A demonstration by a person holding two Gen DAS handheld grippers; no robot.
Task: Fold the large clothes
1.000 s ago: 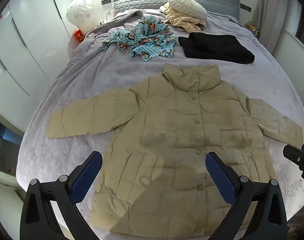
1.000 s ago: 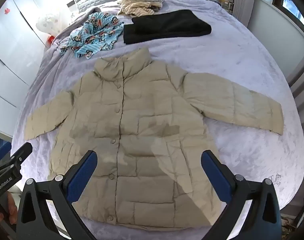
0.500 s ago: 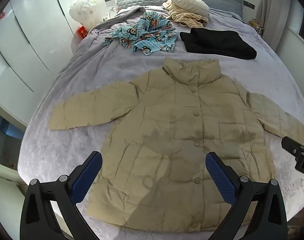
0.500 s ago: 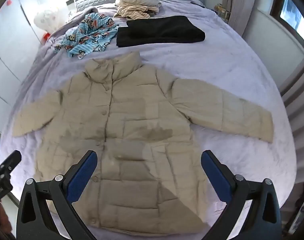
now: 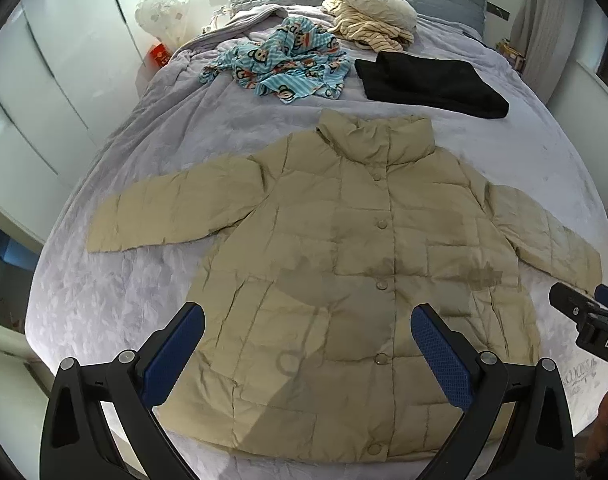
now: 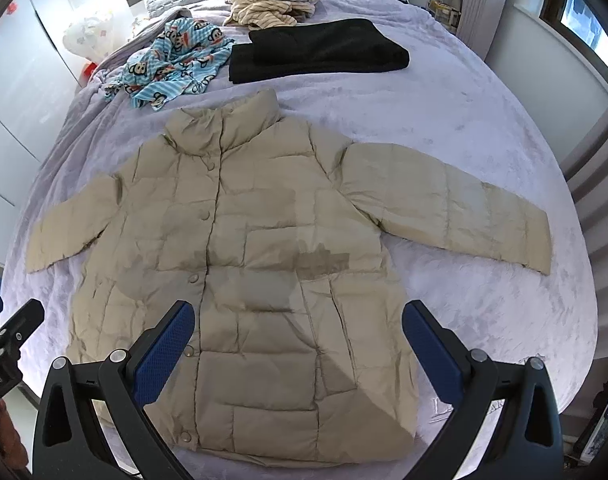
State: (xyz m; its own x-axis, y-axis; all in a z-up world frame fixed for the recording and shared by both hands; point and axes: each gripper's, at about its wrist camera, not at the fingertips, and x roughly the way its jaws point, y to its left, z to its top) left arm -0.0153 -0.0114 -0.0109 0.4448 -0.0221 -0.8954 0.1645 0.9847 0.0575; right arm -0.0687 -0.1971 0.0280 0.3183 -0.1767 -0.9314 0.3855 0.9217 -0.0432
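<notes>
beige puffer jacket [image 5: 355,264] flat, front up, buttoned, sleeves spread, on purple bed [image 5: 144,140]. left gripper [image 5: 307,344] and right gripper [image 6: 298,340] above hem, jaws wide apart, empty. likely light, puffy, slick; pinch sleeve cuff [image 6: 535,240] or hem corner.

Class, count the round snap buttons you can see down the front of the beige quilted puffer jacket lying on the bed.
5 on the beige quilted puffer jacket: below the collar, chest, waist, lower front, hem. The collar may hide another.

Beige jacket [image 6: 264,264] flat on bed [image 6: 463,128], R gripper [image 6: 298,344] jaws wide, empty.
</notes>
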